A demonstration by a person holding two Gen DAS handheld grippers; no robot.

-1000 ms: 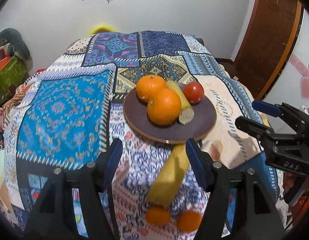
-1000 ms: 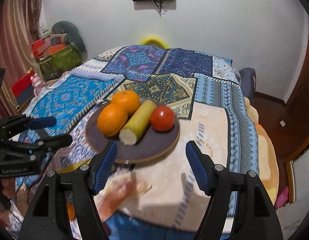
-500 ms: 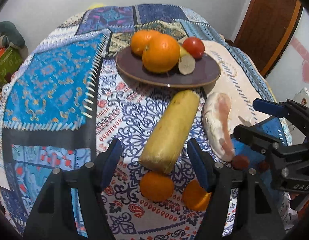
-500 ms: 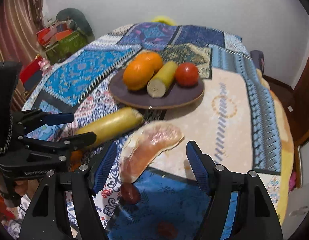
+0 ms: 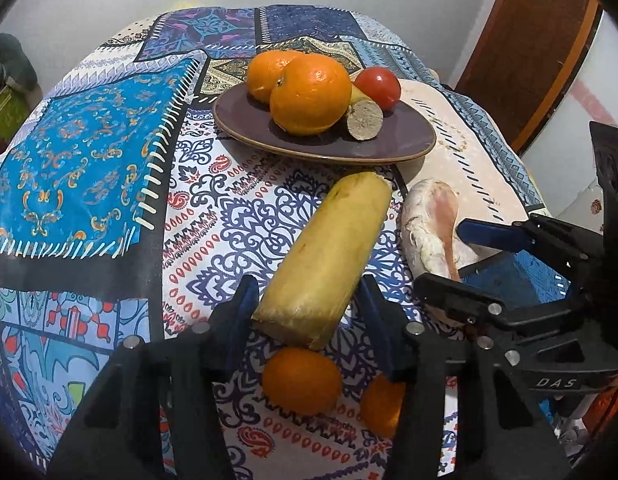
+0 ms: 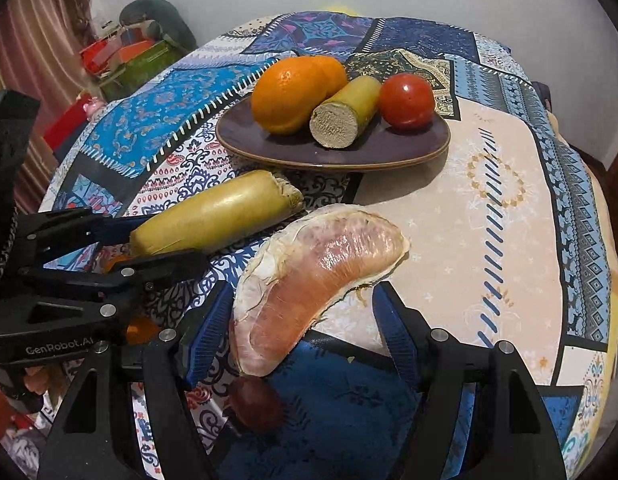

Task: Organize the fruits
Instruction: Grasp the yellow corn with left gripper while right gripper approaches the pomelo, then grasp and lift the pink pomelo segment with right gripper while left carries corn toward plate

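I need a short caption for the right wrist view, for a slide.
Open right gripper around a pomelo segment; behind it, a plate of fruit.

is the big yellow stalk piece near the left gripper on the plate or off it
Off it. The stalk piece lies flat on the tablecloth, in front of the plate, its near end between the open left hand-held gripper fingers.

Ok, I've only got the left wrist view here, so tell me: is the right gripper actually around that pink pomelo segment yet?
Observer: Yes. In the right wrist view, the right gripper is open and straddles the near end of the pomelo segment, not closed on it.
Operator: Anything close to it that I can't see?
Observer: A dark reddish-brown round fruit lies on the tablecloth just below that near end, inside the gripper's span.
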